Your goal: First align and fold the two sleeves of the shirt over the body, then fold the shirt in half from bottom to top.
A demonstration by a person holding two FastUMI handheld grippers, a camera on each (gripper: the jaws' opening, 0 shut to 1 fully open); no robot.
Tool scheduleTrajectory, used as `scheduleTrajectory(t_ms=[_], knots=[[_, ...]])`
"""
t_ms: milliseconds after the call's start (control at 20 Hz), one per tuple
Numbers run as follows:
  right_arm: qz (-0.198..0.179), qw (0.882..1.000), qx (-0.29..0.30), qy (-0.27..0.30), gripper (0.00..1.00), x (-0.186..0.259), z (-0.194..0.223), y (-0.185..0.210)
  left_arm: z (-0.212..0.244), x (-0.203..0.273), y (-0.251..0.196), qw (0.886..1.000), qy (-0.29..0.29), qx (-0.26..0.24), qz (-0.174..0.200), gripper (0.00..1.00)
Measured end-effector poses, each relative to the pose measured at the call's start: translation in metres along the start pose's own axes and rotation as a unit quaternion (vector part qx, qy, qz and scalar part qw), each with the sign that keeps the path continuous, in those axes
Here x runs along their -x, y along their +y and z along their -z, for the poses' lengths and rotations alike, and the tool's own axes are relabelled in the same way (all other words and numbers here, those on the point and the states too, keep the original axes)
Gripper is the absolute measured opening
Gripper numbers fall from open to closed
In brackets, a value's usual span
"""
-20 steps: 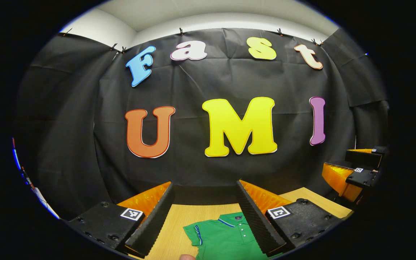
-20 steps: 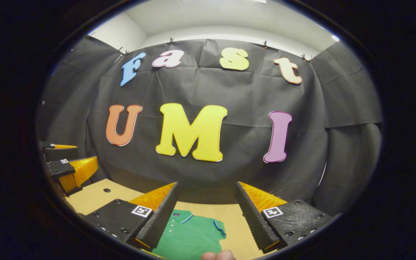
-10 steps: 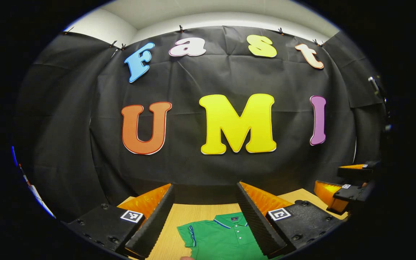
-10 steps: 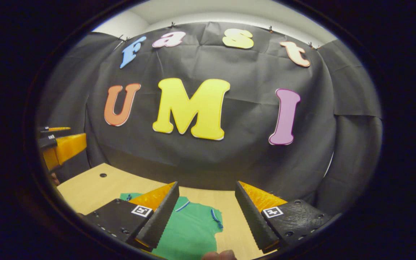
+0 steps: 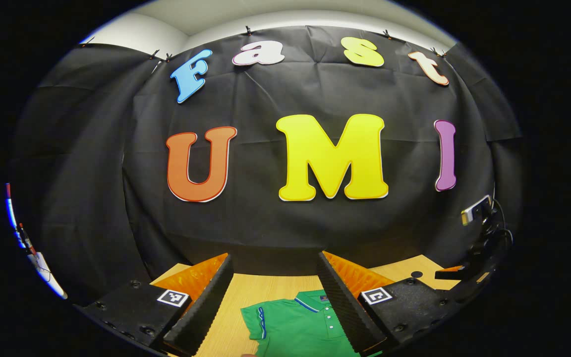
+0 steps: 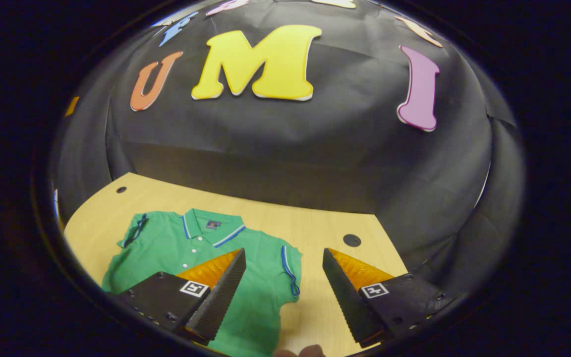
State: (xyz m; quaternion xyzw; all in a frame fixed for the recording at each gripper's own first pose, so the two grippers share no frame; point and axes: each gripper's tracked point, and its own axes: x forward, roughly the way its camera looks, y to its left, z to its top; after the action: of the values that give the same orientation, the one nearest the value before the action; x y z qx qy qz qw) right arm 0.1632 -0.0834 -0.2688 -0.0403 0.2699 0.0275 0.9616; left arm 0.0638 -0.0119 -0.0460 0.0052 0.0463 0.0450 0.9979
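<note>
Now we lower the gaping right gripper [image 6: 281, 292] onto the shirt [image 6: 201, 258] sleeve hem [image 6: 289, 272]; left gripper [image 5: 270, 302] gapes too, sleeve edge probably flat.

Both my grippers are up in the air, empty: left gripper [image 5: 271, 292] jaws spread wide, right gripper [image 6: 284, 292] same, tilted downward.

Green polo shirt [image 6: 260, 277] lying flat, collar toward the wall, on wooden tabletop [image 6: 315, 228]. Right gripper [image 6: 283, 290] hovering above with jaws standing apart, gripping nothing, beside the shirt's sleeve [image 6: 289, 270].
</note>
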Motion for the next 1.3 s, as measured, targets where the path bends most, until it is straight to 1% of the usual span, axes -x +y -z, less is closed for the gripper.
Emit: scheduleTrajectory(t_ms=[200,250,300,350,550,650,700,750,800,850,900,950,1000,1100,1150,1200,1300], knots=[[-0.010,0.999,0.001,0.053,0.95,-0.056,0.040,-0.011,0.003,-0.006,0.006,1.000,0.007,-0.012,-0.015,1.00],[-0.013,0.998,-0.004,0.068,0.98,-0.067,0.051,-0.011,0.005,-0.006,0.005,1.000,0.011,-0.012,-0.015,1.00],[-0.017,0.996,-0.009,0.083,0.98,-0.078,0.062,-0.012,0.007,-0.006,0.003,1.000,0.014,-0.011,-0.015,1.00],[-0.016,0.995,-0.013,0.097,0.96,-0.086,0.073,-0.016,0.008,-0.007,0.002,1.000,0.017,-0.011,-0.015,1.00],[-0.016,0.991,-0.029,0.128,0.95,-0.108,0.096,-0.025,0.013,-0.013,0.000,0.999,0.026,-0.018,-0.020,1.00],[-0.036,0.987,-0.031,0.151,0.87,-0.111,0.108,-0.023,0.016,-0.015,-0.001,0.999,0.031,-0.022,-0.024,1.00],[-0.046,0.987,-0.040,0.149,0.74,-0.111,0.105,-0.021,0.015,-0.016,-0.001,0.999,0.031,-0.022,-0.023,1.00],[-0.050,0.986,-0.041,0.152,0.69,-0.115,0.107,-0.022,0.015,-0.018,-0.003,0.999,0.031,-0.023,-0.023,1.00],[-0.054,0.986,-0.040,0.151,0.60,-0.115,0.105,-0.024,0.015,-0.017,-0.006,0.999,0.030,-0.024,-0.022,1.00],[-0.060,0.985,-0.041,0.155,0.54,-0.114,0.106,-0.020,0.014,-0.017,-0.009,0.999,0.031,-0.025,-0.019,1.00],[-0.069,0.984,-0.044,0.157,0.36,-0.113,0.105,-0.016,0.014,-0.016,-0.012,0.999,0.032,-0.024,-0.015,1.00],[-0.069,0.984,-0.043,0.157,0.21,-0.114,0.105,-0.015,0.014,-0.016,-0.016,0.999,0.032,-0.024,-0.011,1.00],[-0.071,0.984,-0.041,0.159,0.04,-0.116,0.106,-0.015,0.013,-0.015,-0.018,0.999,0.031,-0.025,-0.009,1.00],[-0.079,0.982,-0.045,0.163,0.03,-0.113,0.104,-0.013,0.012,-0.015,-0.023,0.999,0.029,-0.024,-0.004,1.00],[-0.079,0.982,-0.055,0.160,0.00,-0.111,0.102,-0.014,0.013,-0.015,-0.024,0.999,0.031,-0.025,-0.002,1.00],[-0.079,0.982,-0.068,0.156,0.00,-0.107,0.096,-0.015,0.012,-0.014,-0.024,0.999,0.032,-0.025,-0.001,1.00],[-0.072,0.983,-0.082,0.146,0.00,-0.101,0.087,-0.021,0.012,-0.013,-0.026,0.999,0.031,-0.021,0.001,1.00]])
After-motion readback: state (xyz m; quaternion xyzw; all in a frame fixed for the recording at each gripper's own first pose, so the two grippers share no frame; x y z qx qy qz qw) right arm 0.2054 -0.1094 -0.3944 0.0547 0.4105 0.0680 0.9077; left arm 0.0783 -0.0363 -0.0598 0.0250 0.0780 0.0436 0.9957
